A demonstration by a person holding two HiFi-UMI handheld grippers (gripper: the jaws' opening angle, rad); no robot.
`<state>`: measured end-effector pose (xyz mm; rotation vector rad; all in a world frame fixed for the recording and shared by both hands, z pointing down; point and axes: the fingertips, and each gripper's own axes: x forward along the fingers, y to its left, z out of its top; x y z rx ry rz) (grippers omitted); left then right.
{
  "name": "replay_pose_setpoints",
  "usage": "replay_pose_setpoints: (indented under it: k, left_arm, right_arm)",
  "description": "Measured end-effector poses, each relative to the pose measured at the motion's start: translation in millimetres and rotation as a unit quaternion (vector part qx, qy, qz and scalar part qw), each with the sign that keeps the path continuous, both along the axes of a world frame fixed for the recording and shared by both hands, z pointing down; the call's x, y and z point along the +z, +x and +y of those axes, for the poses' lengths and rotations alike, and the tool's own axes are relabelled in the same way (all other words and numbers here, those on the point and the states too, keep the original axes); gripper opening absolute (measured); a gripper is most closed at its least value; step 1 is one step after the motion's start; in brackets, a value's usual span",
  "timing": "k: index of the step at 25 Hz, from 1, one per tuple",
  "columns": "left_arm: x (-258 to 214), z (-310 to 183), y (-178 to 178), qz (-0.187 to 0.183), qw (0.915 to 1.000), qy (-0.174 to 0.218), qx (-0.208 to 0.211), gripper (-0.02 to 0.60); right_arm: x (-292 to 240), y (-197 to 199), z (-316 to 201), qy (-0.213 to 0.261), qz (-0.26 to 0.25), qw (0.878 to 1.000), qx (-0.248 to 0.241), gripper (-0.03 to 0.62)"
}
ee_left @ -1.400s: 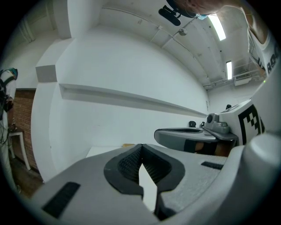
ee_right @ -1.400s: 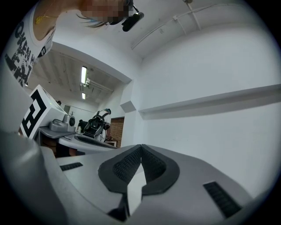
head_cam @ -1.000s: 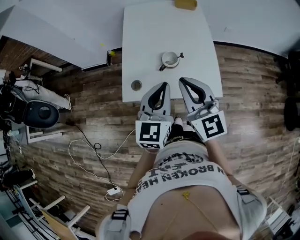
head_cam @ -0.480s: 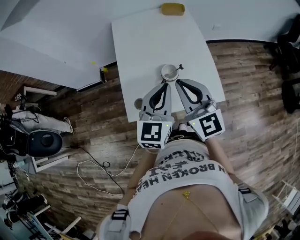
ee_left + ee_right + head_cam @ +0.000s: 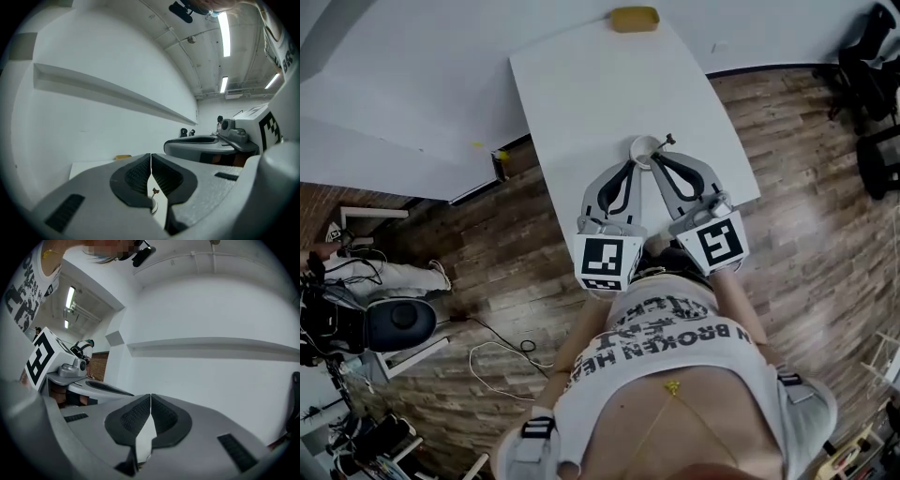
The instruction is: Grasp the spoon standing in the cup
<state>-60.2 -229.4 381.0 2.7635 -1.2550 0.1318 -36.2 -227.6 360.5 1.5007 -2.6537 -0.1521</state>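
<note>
Peeking past my closed left claw [image 5: 151, 160], only the spoon [image 5: 155, 191] tip shows; my right claw [image 5: 150, 400], tips together too, crowds the cup [image 5: 644, 150] on the surface [image 5: 581, 84].

Your table [image 5: 581, 84]: plain white. Cup [image 5: 643, 148]: white; spoon [image 5: 667, 141]: dark. Small object [image 5: 635, 19] on table: yellow. Floor [image 5: 806, 234]: brown wood planks, mixed light and dark strips. Your left gripper [image 5: 630, 165] and right gripper [image 5: 654, 160]: grey shells, black ribbed pads. Marker cubes [image 5: 603, 262]: black squares on white. Your shirt [image 5: 675, 328]: white, black lettering. Wall [image 5: 403, 84]: white
</note>
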Motion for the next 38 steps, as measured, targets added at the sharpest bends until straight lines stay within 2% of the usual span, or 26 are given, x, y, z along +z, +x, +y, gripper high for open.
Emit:
replay_pose_setpoints:
  k: [8, 15, 22, 38]
  left_arm:
    - [9, -9, -1, -0.004, 0.9999, -0.008, 0.013, -0.005]
    - [5, -25, 7, -0.004, 0.9999, -0.007, -0.015, -0.005]
    - [12, -40, 15, -0.011, 0.9990, -0.015, -0.041, -0.005]
    - [27, -46, 24, -0.020, 0.9973, -0.034, -0.061, -0.005]
  right_arm:
    - [11, 7, -8, -0.012, 0.007, 1.000, 0.020, 0.008]
    - [11, 13, -25, -0.014, 0.024, 1.000, -0.014, 0.008]
    - [28, 25, -44, -0.039, 0.041, 0.997, -0.042, 0.008]
    - [76, 56, -71, -0.098, 0.070, 0.992, -0.047, 0.006]
